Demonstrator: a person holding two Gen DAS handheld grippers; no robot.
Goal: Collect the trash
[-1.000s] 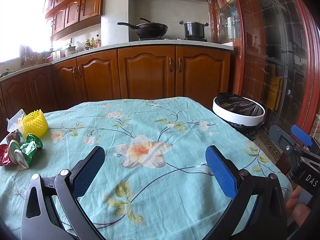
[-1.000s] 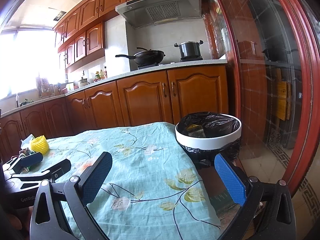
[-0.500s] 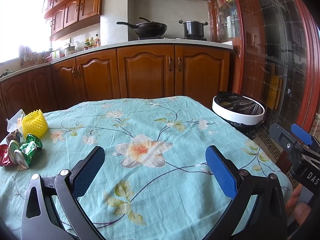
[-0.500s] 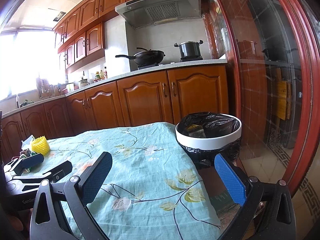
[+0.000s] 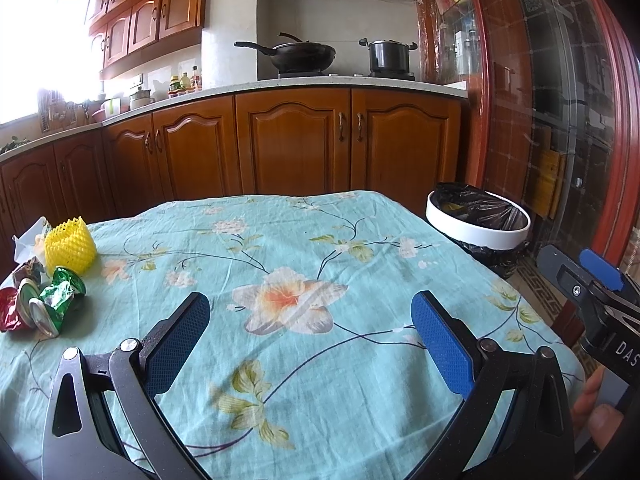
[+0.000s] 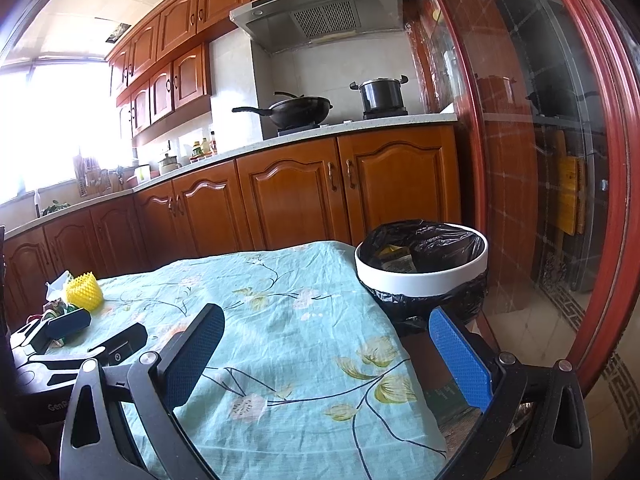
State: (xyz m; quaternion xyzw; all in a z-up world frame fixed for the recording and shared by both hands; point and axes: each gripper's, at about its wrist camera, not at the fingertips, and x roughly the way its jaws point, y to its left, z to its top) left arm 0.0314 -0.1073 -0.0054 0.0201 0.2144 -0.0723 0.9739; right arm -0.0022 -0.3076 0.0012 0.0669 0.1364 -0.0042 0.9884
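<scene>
Hovering over the flowered tablecloth (image 5: 360, 240), left gripper (image 5: 310, 338) and right gripper (image 6: 326, 354) both spread wide, holding nothing. Trash: yellow foam net (image 5: 70, 246) and crumpled wrappers (image 5: 44, 300) bunched near the left edge. Bin (image 6: 422, 270) just past the cloth's right edge.

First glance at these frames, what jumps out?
The turquoise floral tablecloth fills both views. At its far left edge sits a heap of trash: a yellow foam fruit net with crumpled green and red foil wrappers in front. Off the table's right corner stands a white-rimmed bin with a black liner, and both grippers are open and empty.
</scene>
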